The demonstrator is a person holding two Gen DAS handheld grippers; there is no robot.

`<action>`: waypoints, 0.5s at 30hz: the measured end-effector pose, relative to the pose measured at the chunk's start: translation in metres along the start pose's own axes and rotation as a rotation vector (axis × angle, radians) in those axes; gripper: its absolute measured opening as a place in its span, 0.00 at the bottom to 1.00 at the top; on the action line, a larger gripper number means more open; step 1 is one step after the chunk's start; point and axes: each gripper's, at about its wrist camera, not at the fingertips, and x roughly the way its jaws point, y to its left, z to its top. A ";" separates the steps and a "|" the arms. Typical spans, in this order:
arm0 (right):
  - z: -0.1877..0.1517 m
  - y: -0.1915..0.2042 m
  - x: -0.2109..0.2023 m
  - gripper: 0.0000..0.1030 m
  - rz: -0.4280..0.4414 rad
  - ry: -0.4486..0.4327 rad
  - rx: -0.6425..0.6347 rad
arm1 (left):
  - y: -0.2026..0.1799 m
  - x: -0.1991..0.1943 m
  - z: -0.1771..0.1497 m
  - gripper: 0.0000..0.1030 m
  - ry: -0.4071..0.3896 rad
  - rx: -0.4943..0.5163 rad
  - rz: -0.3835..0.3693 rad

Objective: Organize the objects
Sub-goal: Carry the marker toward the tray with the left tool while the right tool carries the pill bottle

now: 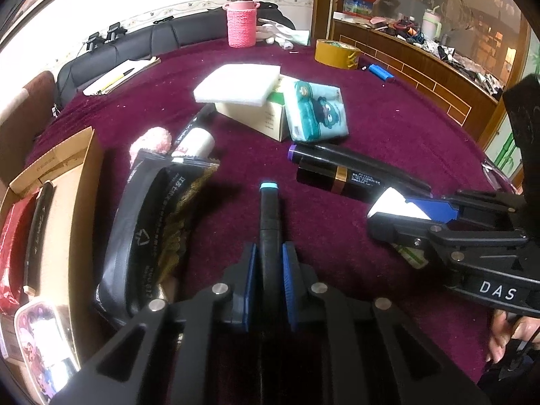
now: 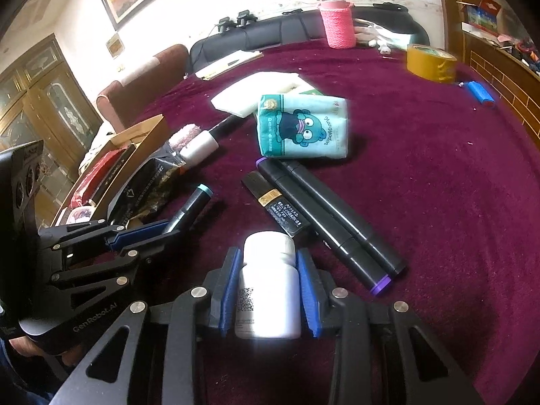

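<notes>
My left gripper (image 1: 269, 263) is shut on a black marker with a teal cap (image 1: 269, 209), held low over the maroon tablecloth; it also shows in the right wrist view (image 2: 189, 209). My right gripper (image 2: 268, 270) is shut on a white pill bottle (image 2: 268, 283); the bottle shows in the left wrist view (image 1: 393, 204) too. A cardboard box (image 1: 72, 182) at the left holds a red packet and a black marker. A black snack bag (image 1: 155, 222) leans beside it. Two purple-capped markers (image 2: 324, 222) and a black lipstick tube (image 2: 276, 207) lie ahead.
A teal tissue pack (image 2: 302, 128), a white foam block (image 1: 238, 82) on a small carton, a white-capped tube (image 1: 199, 141) and a pink fuzzy item lie mid-table. A pink bottle (image 1: 241, 22), yellow tape roll (image 1: 335, 52) and blue lighter (image 1: 381, 72) stand farther back.
</notes>
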 end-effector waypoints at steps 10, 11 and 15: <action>-0.001 -0.001 -0.001 0.36 0.017 -0.006 0.002 | 0.004 -0.002 -0.002 0.14 0.010 -0.031 -0.015; -0.001 -0.001 -0.001 0.36 0.018 -0.008 0.003 | 0.004 -0.002 -0.002 0.14 0.010 -0.031 -0.015; -0.001 -0.002 -0.002 0.36 0.023 -0.011 0.001 | 0.004 -0.003 -0.002 0.14 0.011 -0.034 -0.016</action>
